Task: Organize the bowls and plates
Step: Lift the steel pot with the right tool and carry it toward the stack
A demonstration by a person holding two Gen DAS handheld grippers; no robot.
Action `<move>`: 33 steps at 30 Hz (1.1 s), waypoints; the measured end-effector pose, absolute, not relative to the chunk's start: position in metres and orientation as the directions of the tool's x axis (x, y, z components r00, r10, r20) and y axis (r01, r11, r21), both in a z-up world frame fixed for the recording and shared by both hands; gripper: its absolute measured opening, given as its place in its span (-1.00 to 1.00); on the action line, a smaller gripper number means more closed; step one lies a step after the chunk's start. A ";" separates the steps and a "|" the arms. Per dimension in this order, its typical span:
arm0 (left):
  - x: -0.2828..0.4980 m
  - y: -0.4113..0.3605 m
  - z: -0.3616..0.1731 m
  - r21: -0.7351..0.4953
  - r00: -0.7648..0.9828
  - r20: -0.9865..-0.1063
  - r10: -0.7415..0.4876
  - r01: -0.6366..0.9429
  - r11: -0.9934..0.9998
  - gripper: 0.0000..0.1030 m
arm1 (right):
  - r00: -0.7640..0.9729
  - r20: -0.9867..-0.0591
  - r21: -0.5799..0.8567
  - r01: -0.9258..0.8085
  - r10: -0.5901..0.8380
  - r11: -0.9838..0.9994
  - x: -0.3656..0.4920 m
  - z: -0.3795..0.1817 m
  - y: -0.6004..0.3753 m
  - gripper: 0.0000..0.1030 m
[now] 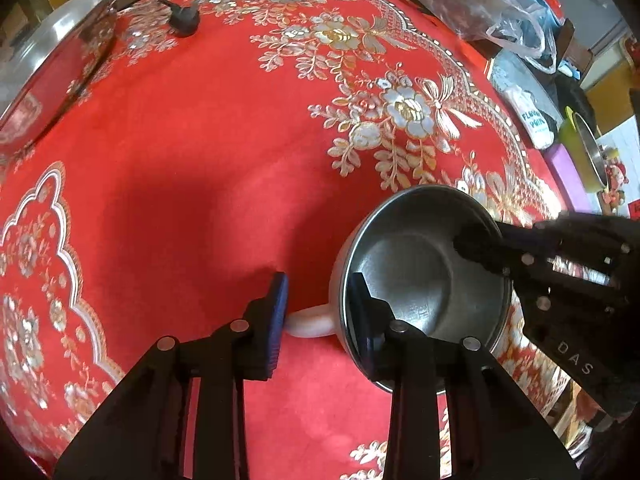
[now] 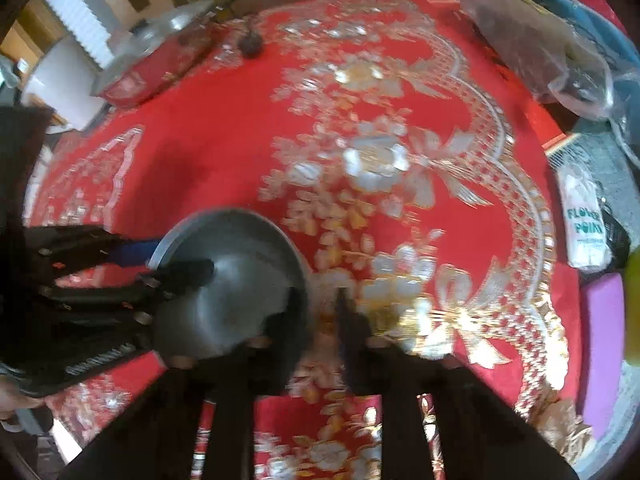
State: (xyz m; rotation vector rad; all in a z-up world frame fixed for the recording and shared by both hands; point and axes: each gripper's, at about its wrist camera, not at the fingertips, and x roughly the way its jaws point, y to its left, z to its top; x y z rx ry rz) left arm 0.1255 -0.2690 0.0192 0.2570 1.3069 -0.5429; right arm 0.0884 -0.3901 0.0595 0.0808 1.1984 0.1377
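A small steel bowl [image 1: 416,276] with a white handle [image 1: 310,322] is near the front right of the red tablecloth. My left gripper [image 1: 320,312] is open and straddles the bowl's left rim, one finger inside, one outside by the handle. My right gripper [image 1: 486,250] reaches in from the right with a finger inside the bowl's far rim. In the blurred right wrist view the bowl [image 2: 236,280] lies at lower left, and my right gripper [image 2: 316,320] is open astride its right rim. The left gripper [image 2: 160,268] enters there from the left.
A large steel lidded pan [image 1: 60,64] stands at the far left with a black plug [image 1: 182,20] beside it. A plastic bag [image 1: 480,4], a white packet [image 1: 534,118], a yellow-green pot [image 1: 584,152] and a purple block [image 1: 568,176] line the right edge.
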 end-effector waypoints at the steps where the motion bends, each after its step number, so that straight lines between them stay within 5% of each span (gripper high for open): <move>1: 0.124 -0.267 0.019 -0.119 0.163 -0.959 -0.233 0.513 0.850 -0.41 | 0.361 -0.923 0.116 -0.068 0.133 0.991 0.089 0.061 -0.386 -0.88; 13: 0.115 -0.249 0.014 -0.132 0.161 -0.957 -0.241 0.500 0.856 -0.41 | 0.277 -0.950 0.099 -0.168 0.144 0.981 0.092 0.046 -0.359 -0.78; 18: 0.116 -0.249 0.014 -0.136 0.156 -0.957 -0.244 0.501 0.855 -0.41 | 0.256 -0.939 0.199 -0.133 0.228 0.971 0.095 0.047 -0.372 -0.77; 27: 0.109 -0.250 0.016 -0.114 0.178 -0.955 -0.237 0.516 0.849 -0.42 | 0.245 -0.965 0.044 -0.215 0.097 0.976 0.091 0.049 -0.347 -0.85; 33: 0.110 -0.236 0.025 -0.133 0.173 -0.952 -0.252 0.506 0.852 -0.43 | 0.233 -0.963 0.082 -0.223 0.135 0.971 0.084 0.057 -0.343 -0.84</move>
